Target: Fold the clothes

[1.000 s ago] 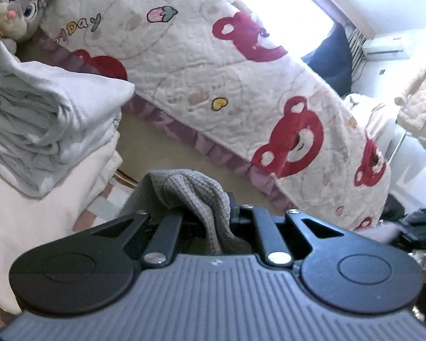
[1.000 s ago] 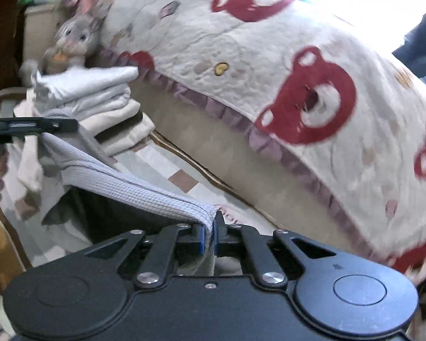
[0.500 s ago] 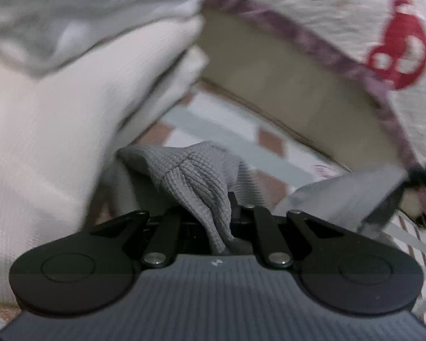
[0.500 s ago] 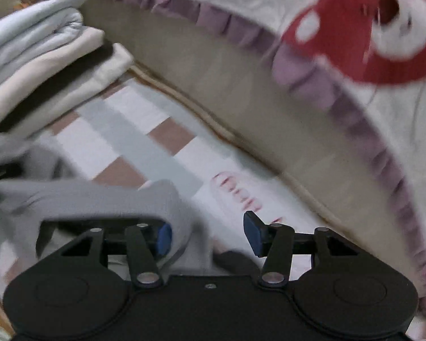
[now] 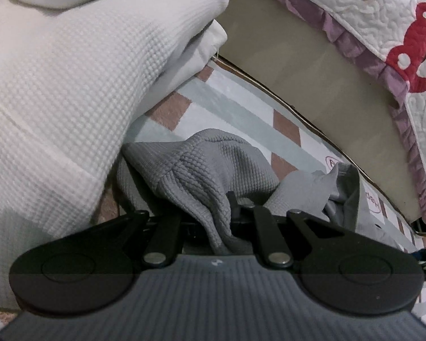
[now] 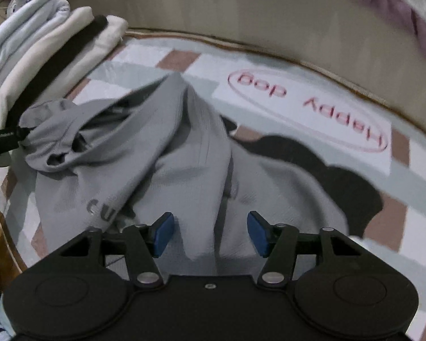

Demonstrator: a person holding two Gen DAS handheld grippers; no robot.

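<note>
1. In the left wrist view the left claw (image 5: 213, 221) is clamped on a bunched fold of the grey garment (image 5: 210, 167), whose waffle knit spills out between the fingers.
2. In the right wrist view the right claw (image 6: 210, 233) stands apart, its blue pads (image 6: 163, 231) holding nothing; it hovers just over the near part of the garment (image 6: 144, 170).
3. The garment lies crumpled on the checked mat (image 6: 411, 196), with dark letters showing on its near left side. Its left end is lifted toward the left claw (image 6: 5, 139), seen at the left edge of that view.
4. Right of the garment, the mat carries a red oval with the words "Happy dog" (image 6: 309, 110), upside down from this side.
5. To the left rises a stack of folded clothes (image 5: 56, 85): white waffle knit low, pale blue above; the garment lies just beside its base. From the right wrist the stack (image 6: 31, 56) sits far left.
6. Beyond the mat runs a beige bed side (image 5: 312, 65).
7. Over it hangs a quilt (image 5: 383, 11) with red bears and a purple frill.
</note>
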